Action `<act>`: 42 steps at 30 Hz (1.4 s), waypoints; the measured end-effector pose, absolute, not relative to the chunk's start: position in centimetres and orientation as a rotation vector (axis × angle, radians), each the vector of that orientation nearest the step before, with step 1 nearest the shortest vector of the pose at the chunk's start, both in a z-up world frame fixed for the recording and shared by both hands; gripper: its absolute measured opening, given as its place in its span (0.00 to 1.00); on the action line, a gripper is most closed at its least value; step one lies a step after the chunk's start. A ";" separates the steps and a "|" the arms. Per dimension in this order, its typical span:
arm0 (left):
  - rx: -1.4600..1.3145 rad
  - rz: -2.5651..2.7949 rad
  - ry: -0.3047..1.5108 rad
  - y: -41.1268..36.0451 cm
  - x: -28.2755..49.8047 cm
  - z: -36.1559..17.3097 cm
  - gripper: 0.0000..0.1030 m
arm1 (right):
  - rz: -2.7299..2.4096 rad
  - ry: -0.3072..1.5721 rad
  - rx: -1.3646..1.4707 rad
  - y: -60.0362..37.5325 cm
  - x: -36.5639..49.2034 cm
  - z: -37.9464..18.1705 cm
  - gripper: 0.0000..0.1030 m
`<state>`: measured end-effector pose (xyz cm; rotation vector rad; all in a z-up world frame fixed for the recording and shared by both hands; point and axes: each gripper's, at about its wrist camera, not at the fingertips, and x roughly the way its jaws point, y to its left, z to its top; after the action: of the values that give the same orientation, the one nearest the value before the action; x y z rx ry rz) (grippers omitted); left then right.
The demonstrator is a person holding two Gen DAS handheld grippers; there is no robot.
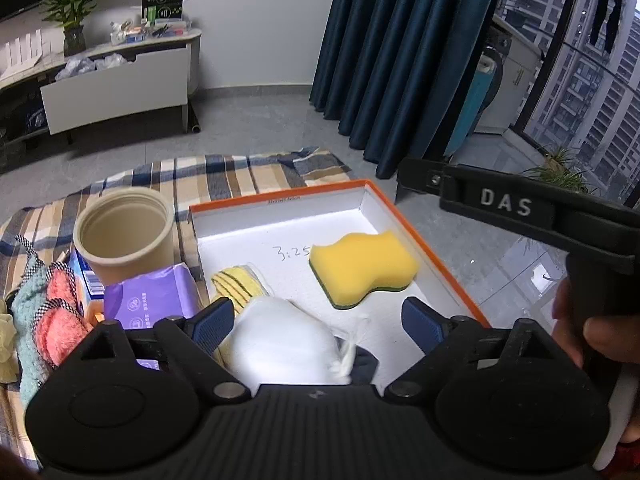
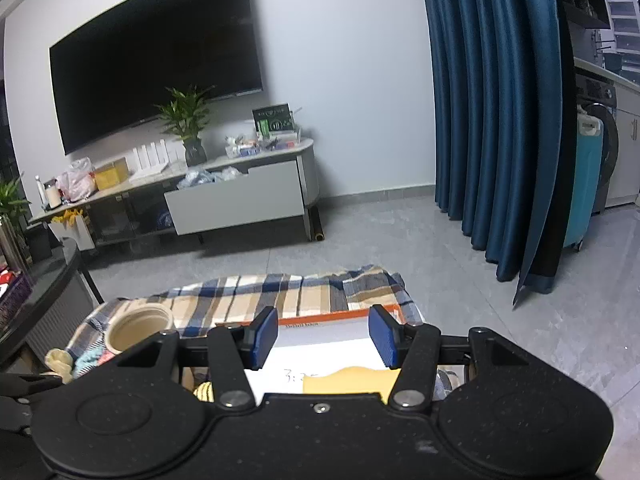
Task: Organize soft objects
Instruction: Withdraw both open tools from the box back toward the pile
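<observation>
An orange-rimmed white box [image 1: 280, 200] lies on a plaid cloth. In it are a yellow sponge [image 1: 362, 270], a yellow striped cloth [image 1: 236, 286] and a white soft bundle [image 1: 280, 340]. My left gripper [image 1: 318, 322] is open above the box's near end, with the white bundle lying between its fingers. My right gripper [image 2: 323, 338] is open and empty, held above the same box [image 2: 320, 322]; the sponge [image 2: 348, 380] shows just below it. The right gripper's body [image 1: 520, 208] shows in the left wrist view at the right.
A beige cup [image 1: 124, 234] stands left of the box, with a purple tissue pack [image 1: 152, 298], a pink and teal towel [image 1: 48, 316] and a blue carton beside it. A TV stand [image 2: 236, 200], blue curtains [image 2: 492, 120] and grey floor lie beyond.
</observation>
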<state>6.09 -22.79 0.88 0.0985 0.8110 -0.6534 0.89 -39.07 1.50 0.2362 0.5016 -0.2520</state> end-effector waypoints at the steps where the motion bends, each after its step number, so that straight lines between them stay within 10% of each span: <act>1: 0.097 -0.653 0.807 -22.7 6.0 1.0 0.90 | -0.252 0.494 0.236 -39.0 0.6 1.8 0.61; 42: 0.004 -0.339 0.707 -9.6 5.2 3.8 0.91 | -0.001 0.528 0.174 -26.4 1.5 3.9 0.68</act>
<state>5.18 -9.63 3.85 0.0044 0.7072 -0.3386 1.50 -26.38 3.95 0.1738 0.5285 -0.0014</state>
